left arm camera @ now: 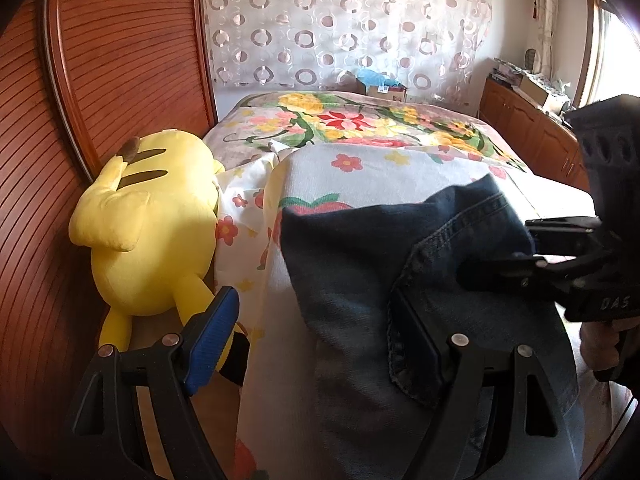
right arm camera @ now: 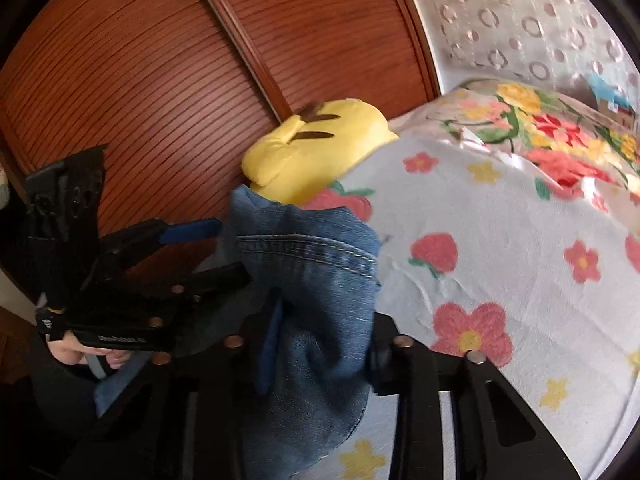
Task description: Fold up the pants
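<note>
The blue denim pants [left arm camera: 360, 272] lie bunched on the flowered bed cover, and they also fill the middle of the right wrist view [right arm camera: 316, 280]. My left gripper [left arm camera: 320, 332] is open: its blue-padded left finger [left arm camera: 212, 344] stands clear of the cloth, while its right finger [left arm camera: 420, 352] lies against the denim. My left gripper also shows in the right wrist view [right arm camera: 228, 252], open beside the pants' edge. My right gripper [right arm camera: 320, 344] is shut on a fold of the pants. It shows in the left wrist view [left arm camera: 532, 252], pinching the denim's right edge.
A yellow plush toy [left arm camera: 152, 232] lies at the bed's left side against a slatted wooden wardrobe door [left arm camera: 120, 60]. The flowered bed cover [left arm camera: 380, 152] stretches beyond the pants. A wooden cabinet [left arm camera: 532, 128] stands far right, a patterned curtain [left arm camera: 340, 20] behind.
</note>
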### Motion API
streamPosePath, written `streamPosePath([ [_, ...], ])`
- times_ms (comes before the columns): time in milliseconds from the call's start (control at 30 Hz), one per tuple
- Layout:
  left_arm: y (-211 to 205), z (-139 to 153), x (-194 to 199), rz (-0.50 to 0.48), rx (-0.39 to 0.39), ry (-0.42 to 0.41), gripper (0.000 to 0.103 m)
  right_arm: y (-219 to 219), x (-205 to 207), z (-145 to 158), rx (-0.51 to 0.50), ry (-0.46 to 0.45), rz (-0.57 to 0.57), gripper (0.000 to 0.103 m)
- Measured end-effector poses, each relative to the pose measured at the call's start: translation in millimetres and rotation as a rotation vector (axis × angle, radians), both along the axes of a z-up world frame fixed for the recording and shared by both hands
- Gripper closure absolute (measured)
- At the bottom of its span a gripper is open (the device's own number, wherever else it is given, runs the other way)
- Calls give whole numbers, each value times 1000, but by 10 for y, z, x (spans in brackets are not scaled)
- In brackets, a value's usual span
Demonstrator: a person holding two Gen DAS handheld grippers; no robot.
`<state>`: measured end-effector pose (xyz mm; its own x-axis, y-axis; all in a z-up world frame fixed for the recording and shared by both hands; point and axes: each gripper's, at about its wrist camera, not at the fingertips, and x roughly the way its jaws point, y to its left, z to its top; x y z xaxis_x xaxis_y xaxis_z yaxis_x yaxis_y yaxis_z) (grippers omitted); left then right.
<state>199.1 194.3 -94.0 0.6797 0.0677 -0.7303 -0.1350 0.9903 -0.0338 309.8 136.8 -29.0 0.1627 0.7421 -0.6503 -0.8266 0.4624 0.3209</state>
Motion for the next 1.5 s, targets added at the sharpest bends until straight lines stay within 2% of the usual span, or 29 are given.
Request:
streamPosePath([
  [333, 106, 391, -501, 54, -20, -116, 23, 20, -508, 535, 53, -105, 64, 76],
  [500, 173, 617, -743, 92, -1, -176, 24, 27, -772, 807, 75, -153, 97, 77],
  [800, 406, 1134, -1152, 183, 3, -330, 24, 93, -1181, 1444, 129, -239, 187, 79],
  [1033, 536, 1367, -1083, 203, 32, -397, 24, 65, -1075, 1639, 191, -252, 213, 79],
  [1100, 581, 1389, -1028, 215, 53, -407, 24, 112, -977, 1607, 211, -246, 214, 79],
  [1233, 653, 1323, -810, 207, 15, -388, 24, 151, -649, 1385, 229, -239, 188, 79],
  [1333, 578, 1187, -546, 186, 24, -343, 24, 120, -240, 1047, 207, -210, 127, 79],
  [1500, 414, 812, -84, 126, 1, -235, 24, -185, 575, 398, 130, -135, -44, 79],
])
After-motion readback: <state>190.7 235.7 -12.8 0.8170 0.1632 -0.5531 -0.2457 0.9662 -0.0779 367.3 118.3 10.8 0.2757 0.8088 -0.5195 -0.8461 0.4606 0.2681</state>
